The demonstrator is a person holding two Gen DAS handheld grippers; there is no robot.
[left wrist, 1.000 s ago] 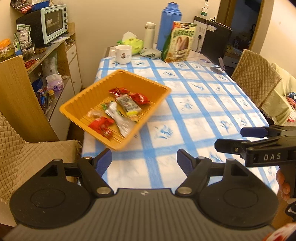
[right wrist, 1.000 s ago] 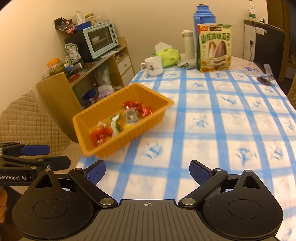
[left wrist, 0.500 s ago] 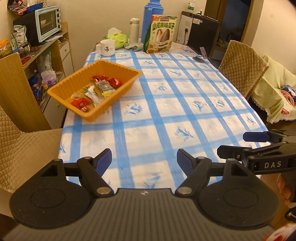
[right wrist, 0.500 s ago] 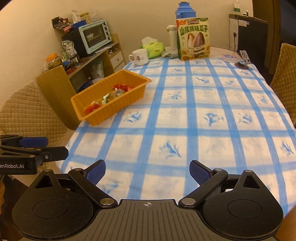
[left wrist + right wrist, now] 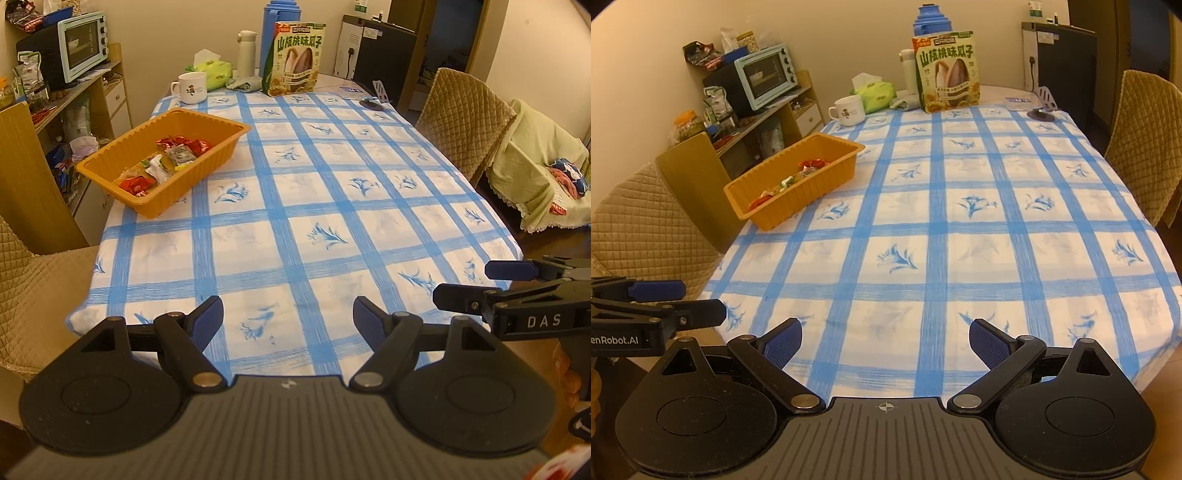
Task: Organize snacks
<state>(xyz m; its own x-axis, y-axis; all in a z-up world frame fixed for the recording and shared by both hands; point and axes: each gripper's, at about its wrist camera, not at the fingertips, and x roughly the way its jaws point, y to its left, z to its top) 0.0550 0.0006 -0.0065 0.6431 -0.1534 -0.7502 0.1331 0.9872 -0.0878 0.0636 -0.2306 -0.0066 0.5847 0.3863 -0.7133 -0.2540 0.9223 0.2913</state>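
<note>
Left tongs (image 5: 288, 319) sitting wide open, gripping nothing, hovering over the near edge of the bench (image 5: 295, 206). Orange tray (image 5: 162, 158) lying at 10 o'clock from them, on the bench's left side, one corner sticking out past the edge. Snacks (image 5: 168, 164) are sitting inside the tray: red wrappers, plus green-and-white and yellowish ones, all loose in a pile. White mug (image 5: 192, 86) standing at 11 o'clock past the tray, green tissue pack (image 5: 212, 70) just behind it. White flask (image 5: 246, 50) and blue thermos (image 5: 275, 22) standing at the far end near 12 o'clock, big sunflower seed bag (image 5: 297, 57) upright just in front of the thermos. Small dark disc (image 5: 371, 104) lying at 1 o'clock near the far right edge. Right tongs (image 5: 886, 343) also gaping wide, empty, hanging over the near edge; in the left wrist view they're showing side-on at 3 o'clock. From the right wrist view the tray is at 10 o'clock, well apart from both tongs.
</note>
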